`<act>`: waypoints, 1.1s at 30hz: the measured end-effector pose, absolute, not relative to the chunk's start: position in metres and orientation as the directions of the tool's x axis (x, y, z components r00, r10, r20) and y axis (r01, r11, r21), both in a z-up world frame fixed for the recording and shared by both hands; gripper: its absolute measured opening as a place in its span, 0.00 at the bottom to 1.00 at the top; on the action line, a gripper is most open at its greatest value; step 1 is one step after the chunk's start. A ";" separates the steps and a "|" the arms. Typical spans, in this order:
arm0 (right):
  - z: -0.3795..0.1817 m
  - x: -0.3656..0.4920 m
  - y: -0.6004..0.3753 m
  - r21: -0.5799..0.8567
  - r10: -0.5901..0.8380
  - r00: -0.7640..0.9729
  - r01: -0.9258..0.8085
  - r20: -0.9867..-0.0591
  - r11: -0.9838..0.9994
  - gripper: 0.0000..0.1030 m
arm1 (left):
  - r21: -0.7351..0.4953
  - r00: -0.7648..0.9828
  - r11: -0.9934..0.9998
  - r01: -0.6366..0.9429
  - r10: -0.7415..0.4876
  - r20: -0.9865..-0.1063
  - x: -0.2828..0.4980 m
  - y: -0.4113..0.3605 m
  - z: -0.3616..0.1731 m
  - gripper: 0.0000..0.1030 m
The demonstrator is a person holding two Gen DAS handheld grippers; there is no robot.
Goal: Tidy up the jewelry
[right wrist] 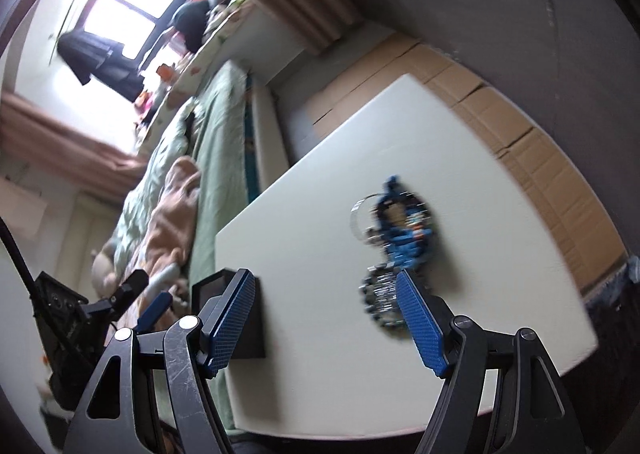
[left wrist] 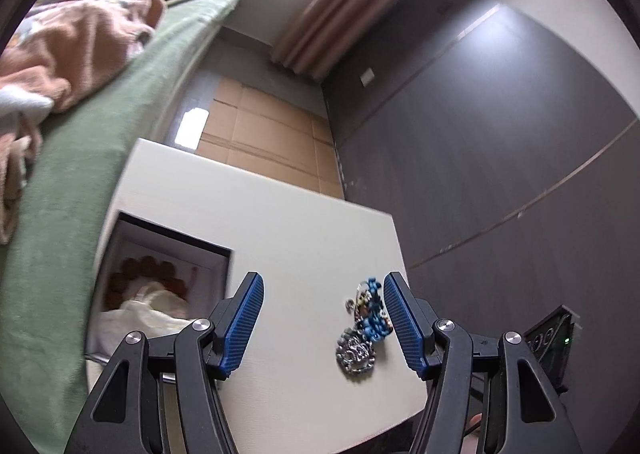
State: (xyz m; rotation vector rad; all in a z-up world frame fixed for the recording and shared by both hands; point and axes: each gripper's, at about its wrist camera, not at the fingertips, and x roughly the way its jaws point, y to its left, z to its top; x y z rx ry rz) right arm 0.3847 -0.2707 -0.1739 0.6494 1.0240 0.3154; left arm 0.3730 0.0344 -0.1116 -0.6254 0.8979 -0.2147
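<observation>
A heap of jewelry lies on the white table [left wrist: 280,238]: a blue beaded piece [left wrist: 372,314] with a silver chain [left wrist: 356,354] beside it. My left gripper [left wrist: 324,322] hovers over the table, open and holding nothing, and the heap shows just inside its right finger [left wrist: 404,322]. To the left stands an open jewelry box [left wrist: 168,286] holding brown beads and a cream cloth. In the right wrist view the blue piece [right wrist: 404,226] and silver chain [right wrist: 380,294] lie ahead of my right gripper [right wrist: 326,320], which is open and empty. Its right finger [right wrist: 420,322] covers part of the chain.
A bed with a green sheet [left wrist: 80,214] and a pink blanket [left wrist: 72,54] runs along the table's left side. Flattened cardboard [left wrist: 264,134] covers the floor beyond the table. A dark panelled wall [left wrist: 500,134] stands on the right. Blur softens both views.
</observation>
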 end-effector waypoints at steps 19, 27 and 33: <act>-0.231 0.410 -0.308 0.646 0.499 0.461 0.244 -0.734 0.724 0.51 | -0.485 0.436 0.874 0.035 -0.450 -0.780 0.449 -0.078 -0.155 0.47; -0.249 0.427 -0.295 0.637 0.519 0.409 0.240 -0.751 0.733 0.51 | -0.521 0.409 0.852 -0.057 -0.456 -0.791 0.461 -0.059 -0.187 0.42; -0.263 0.438 -0.288 0.615 0.514 0.365 0.258 -0.776 0.745 0.15 | -0.524 0.397 0.851 -0.039 -0.468 -0.790 0.466 -0.064 -0.195 0.42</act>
